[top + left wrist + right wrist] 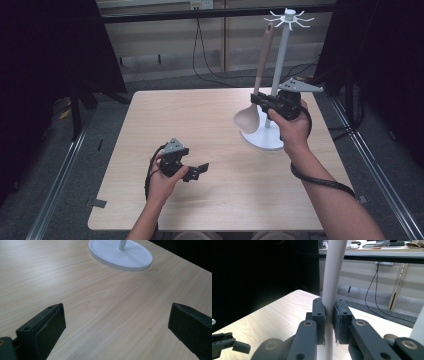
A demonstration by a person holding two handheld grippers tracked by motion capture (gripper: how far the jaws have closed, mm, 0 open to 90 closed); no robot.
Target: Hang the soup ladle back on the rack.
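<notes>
A beige ladle-like spoon [252,102] stands almost upright beside the white utensil stand [276,75]. Its bowl hangs low at the left and its handle reaches up toward the stand's hooked top [290,19]. My right gripper [258,98] is shut on the spoon's handle [332,280], which runs up between the two pads in the right gripper view. My left gripper [201,171] rests near the table's front left, jaws open and nothing between them. In the left gripper view its jaws frame bare wood, with the stand's round base [120,253] farther off.
The wooden table [190,120] has dark floor and metal rails on both sides. A cable trails from the right gripper along the forearm. Black cables hang behind the table by a far bench.
</notes>
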